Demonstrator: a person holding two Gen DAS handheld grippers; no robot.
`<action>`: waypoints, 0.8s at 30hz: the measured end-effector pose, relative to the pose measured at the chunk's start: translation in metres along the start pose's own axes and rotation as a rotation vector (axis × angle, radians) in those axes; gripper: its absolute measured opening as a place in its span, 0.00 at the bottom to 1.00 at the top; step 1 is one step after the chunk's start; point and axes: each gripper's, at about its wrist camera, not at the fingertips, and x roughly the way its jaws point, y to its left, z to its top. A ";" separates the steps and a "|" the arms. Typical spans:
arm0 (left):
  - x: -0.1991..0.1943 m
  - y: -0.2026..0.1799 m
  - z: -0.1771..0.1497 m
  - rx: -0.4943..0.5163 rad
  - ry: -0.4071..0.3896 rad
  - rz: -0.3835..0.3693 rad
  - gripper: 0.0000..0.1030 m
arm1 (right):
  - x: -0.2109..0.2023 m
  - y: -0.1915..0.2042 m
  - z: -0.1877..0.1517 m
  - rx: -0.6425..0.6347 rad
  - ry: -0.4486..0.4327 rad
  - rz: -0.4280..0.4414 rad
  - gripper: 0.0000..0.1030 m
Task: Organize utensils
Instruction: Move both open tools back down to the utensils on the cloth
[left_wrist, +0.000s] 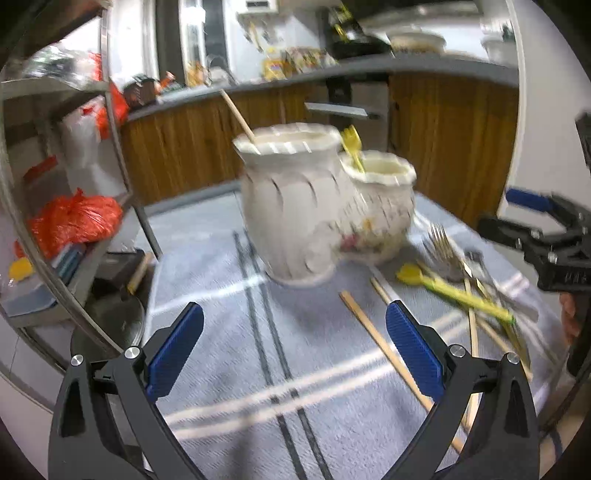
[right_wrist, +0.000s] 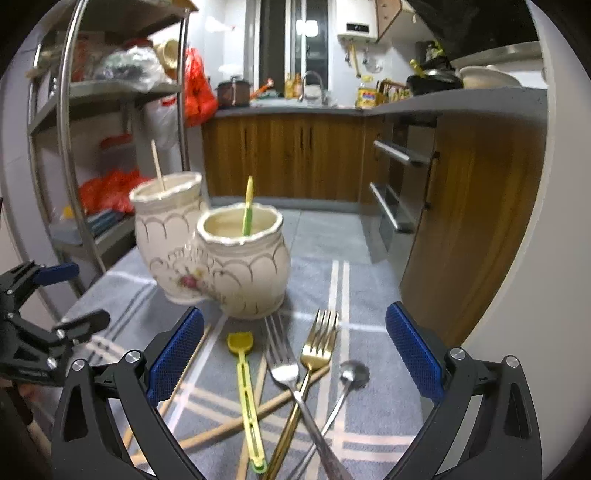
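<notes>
Metal and plastic utensils (right_wrist: 295, 387) lie crossed on the tabletop (right_wrist: 369, 417), handles running near-to-far, directly between the right gripper's (right_wrist: 294, 354) wide, empty fingers; left gripper (left_wrist: 294, 349), equally wide, sits farther left.

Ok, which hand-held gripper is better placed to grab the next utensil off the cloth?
Right, probably. The right hand-held gripper is open just above the gold fork and silver fork, while the left hand-held gripper, also open, faces bare cloth before the jars.
</notes>
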 end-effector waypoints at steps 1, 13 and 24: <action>0.002 -0.001 -0.002 0.000 0.016 -0.007 0.95 | 0.002 0.000 -0.001 -0.003 0.018 0.008 0.95; 0.017 -0.023 -0.014 0.016 0.129 -0.046 0.94 | 0.022 0.016 -0.017 -0.110 0.193 0.046 0.71; 0.019 -0.040 -0.017 0.031 0.186 -0.165 0.56 | 0.036 0.031 -0.021 -0.129 0.283 0.182 0.27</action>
